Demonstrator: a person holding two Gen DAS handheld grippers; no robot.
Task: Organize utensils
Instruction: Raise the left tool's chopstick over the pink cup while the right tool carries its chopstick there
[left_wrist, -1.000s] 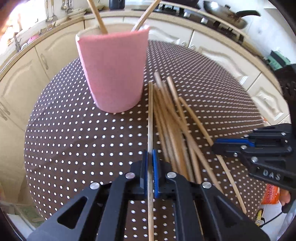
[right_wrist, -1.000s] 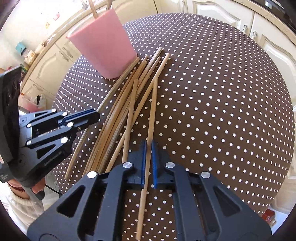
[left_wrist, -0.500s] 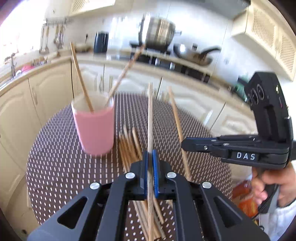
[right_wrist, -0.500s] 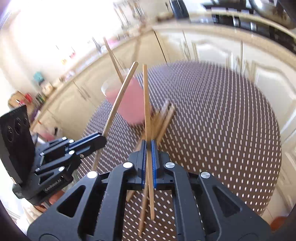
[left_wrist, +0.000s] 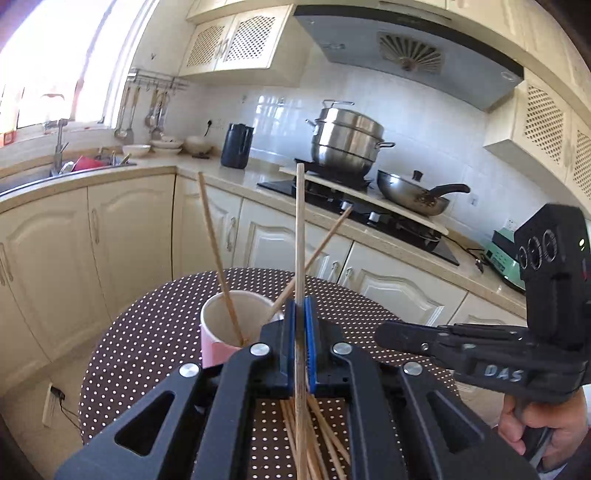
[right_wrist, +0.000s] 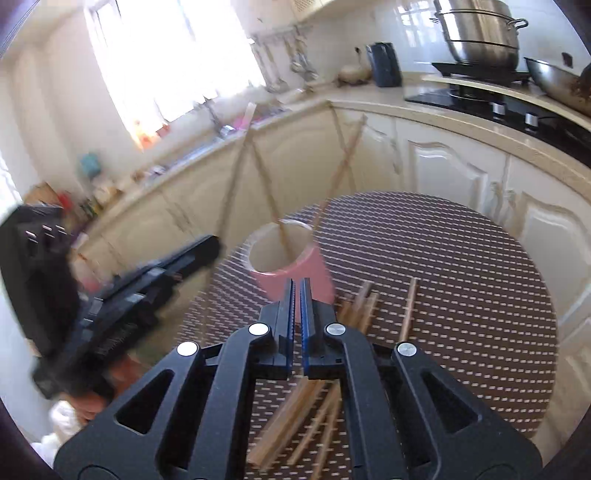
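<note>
The left gripper (left_wrist: 300, 314) is closed on 1 chopstick (left_wrist: 299, 229), which is held upright above the pink cup (left_wrist: 214, 349) just ahead of it. The right gripper (right_wrist: 296, 295) is almost closed with nothing seen between its fingers. 2 sticks are seen in the cup, and more chopsticks (right_wrist: 369, 306) lie on the dotted counter (right_wrist: 461, 266) below both grippers.

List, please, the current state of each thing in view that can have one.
left claw, shut on one chopstick, which stands upright.
right claw, closed to a slit, nothing visible in it.
pink cup, upright on the table, two chopsticks leaning inside.
loose chopsticks, lying in a pile on the table.
</note>
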